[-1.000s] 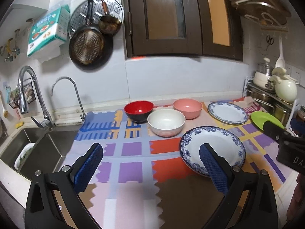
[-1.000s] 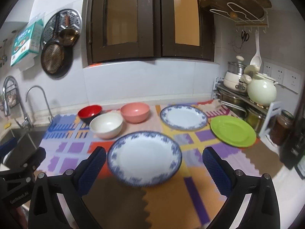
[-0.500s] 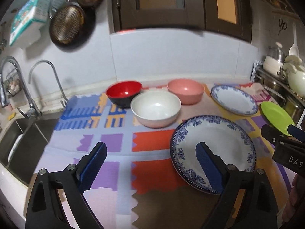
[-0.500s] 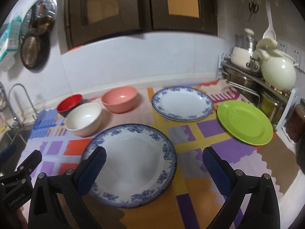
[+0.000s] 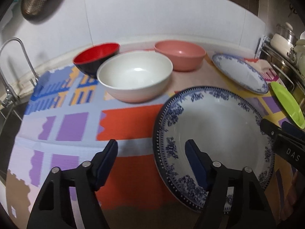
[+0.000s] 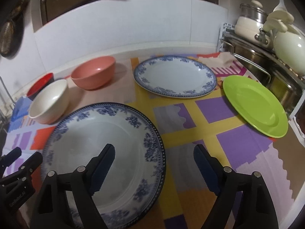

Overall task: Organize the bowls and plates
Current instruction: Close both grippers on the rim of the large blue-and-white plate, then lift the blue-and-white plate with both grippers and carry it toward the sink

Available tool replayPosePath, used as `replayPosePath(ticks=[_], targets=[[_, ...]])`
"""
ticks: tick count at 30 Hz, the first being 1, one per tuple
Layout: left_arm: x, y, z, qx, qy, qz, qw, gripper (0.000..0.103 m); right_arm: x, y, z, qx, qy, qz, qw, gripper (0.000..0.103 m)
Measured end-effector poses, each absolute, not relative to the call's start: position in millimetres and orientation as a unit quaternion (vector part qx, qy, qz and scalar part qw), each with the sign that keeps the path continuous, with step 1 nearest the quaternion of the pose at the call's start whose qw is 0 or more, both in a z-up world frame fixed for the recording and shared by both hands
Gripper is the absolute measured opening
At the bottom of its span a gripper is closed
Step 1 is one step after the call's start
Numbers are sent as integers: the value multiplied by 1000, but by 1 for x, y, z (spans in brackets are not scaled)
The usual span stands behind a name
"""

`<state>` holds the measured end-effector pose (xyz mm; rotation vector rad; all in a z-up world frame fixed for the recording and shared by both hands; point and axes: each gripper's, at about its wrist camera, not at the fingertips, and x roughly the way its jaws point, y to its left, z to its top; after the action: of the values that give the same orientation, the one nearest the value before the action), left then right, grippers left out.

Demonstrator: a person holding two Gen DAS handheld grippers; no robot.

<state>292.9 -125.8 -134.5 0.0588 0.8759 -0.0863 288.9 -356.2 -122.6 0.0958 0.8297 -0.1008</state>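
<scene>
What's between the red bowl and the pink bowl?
The white bowl sits partly between the red bowl and the pink bowl, slightly nearer the camera, in the left wrist view.

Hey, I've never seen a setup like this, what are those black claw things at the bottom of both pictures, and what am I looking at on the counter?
No robot here: a person holds a two-finger claw in each hand, each carrying a wide-angle camera that looks forward along its fingers. One picture comes from the left claw, the other from the right claw.

On the patterned mat lie a large blue-patterned plate, a smaller blue-patterned plate, a green plate, and a white bowl, red bowl and pink bowl.

Both claws are closing, one at each side rim of the large plate, but neither holds anything yet.
</scene>
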Motion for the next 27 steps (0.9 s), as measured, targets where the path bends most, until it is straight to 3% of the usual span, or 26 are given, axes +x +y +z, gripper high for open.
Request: replayPosePath(ticks=[13,15,23,27], targets=[[307,-136,-152,19,453,-57,889,57,308,-363,-146,51,435,-34,898,62],[308,-137,-151,17,454,-60,889,48,309,-364,-148,58,440,-30,895,56],[309,-137,-151,8,455,-68,888,37,312,-362,-148,54,448,-9,893,35],[307,-136,-150,12,449,-69,890,36,311,-358,-147,42,449,-11,892,35]])
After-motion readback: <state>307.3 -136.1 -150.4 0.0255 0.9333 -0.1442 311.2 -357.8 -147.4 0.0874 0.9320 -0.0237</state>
